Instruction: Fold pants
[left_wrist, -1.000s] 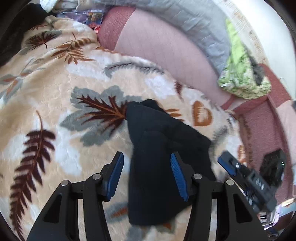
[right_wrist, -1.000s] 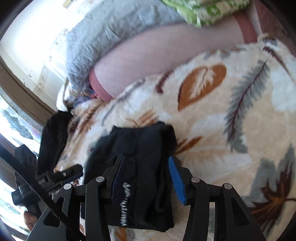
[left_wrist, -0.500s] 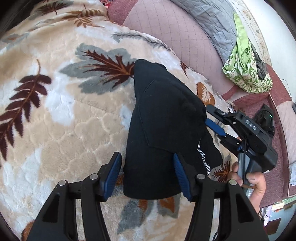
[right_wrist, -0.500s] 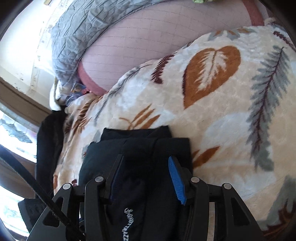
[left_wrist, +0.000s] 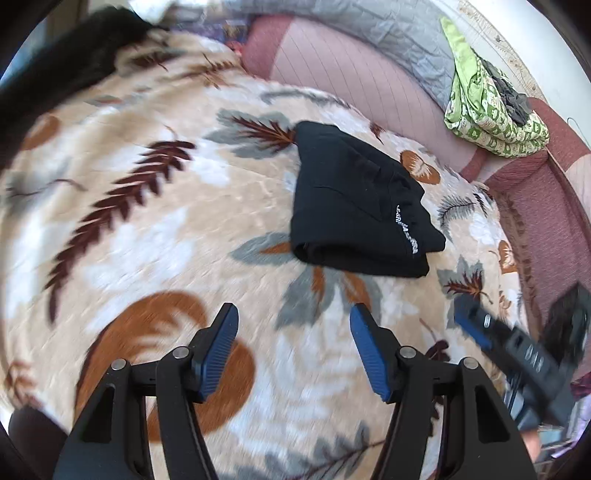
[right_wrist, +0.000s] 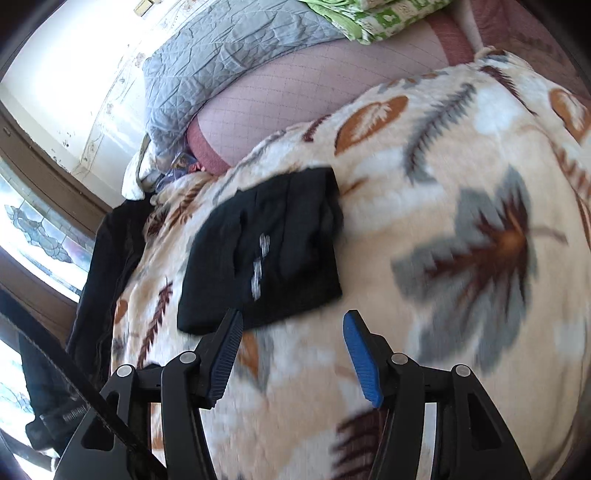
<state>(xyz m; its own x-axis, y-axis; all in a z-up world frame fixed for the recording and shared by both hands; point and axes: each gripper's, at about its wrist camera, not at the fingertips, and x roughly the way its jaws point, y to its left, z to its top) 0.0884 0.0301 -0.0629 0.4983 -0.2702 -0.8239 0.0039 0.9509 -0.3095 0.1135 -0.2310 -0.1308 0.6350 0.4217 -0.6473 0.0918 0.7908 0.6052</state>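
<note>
Now folded pants (left_wrist: 354, 206) lie apart beyond both opening, empty hand-held grippers (left_wrist: 293, 347)

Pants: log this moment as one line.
pants: folded, on leaf blanket | left tongs: opening, empty | right tongs: opening, empty

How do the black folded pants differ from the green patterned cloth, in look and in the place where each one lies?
The black pants are plain dark with one line of white lettering; the green cloth carries a white print. The pants lie flat on the leaf-patterned blanket; the green cloth is bundled higher, on the pink cushion at the back. Neither is held by a gripper.
</note>
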